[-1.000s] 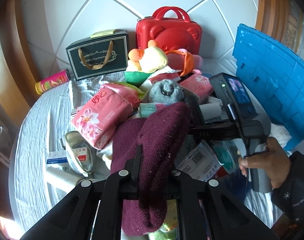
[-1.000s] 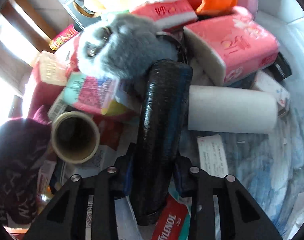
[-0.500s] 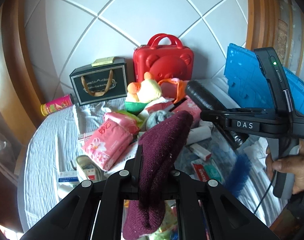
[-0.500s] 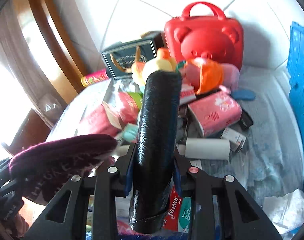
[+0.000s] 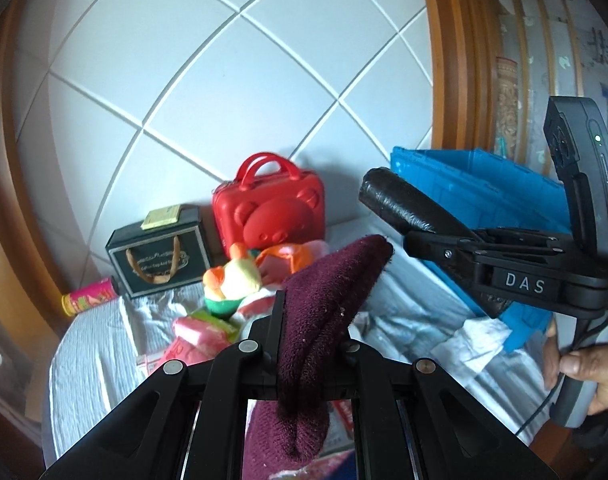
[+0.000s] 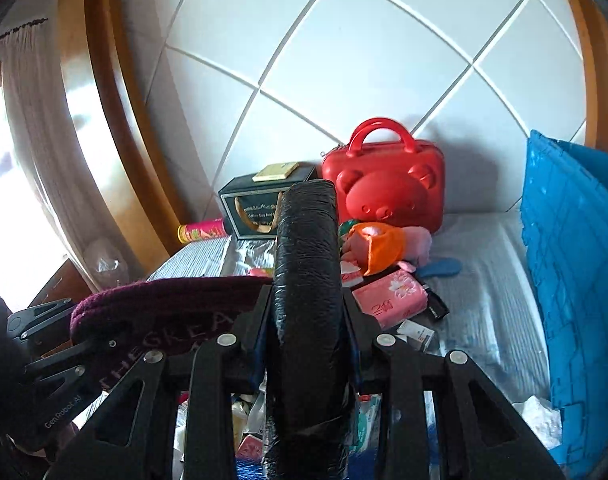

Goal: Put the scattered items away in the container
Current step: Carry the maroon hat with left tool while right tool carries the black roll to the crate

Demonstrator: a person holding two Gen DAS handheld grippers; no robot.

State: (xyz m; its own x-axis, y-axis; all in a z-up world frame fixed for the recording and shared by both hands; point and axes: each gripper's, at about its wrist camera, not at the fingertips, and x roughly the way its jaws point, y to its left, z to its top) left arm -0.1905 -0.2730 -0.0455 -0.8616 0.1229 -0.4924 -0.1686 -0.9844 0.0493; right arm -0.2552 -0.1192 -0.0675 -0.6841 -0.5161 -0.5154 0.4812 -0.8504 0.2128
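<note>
Left tool [image 5: 310,320] clamped on maroon hat [image 5: 328,292], right tool [image 6: 306,312] gripping black roll [image 6: 307,280]; both angled slightly down above bed [image 6: 476,280].

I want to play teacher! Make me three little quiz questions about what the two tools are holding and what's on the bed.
1. True or false: the left tool is shut on a maroon knit hat.
2. What does the right tool grip?
A. a pink tissue pack
B. a black wrapped roll
C. a plush toy
3. Fill in: the red bear-face case stands against the wall, beside a dark ____ with rope handles.

Key
1. true
2. B
3. gift bag
</note>
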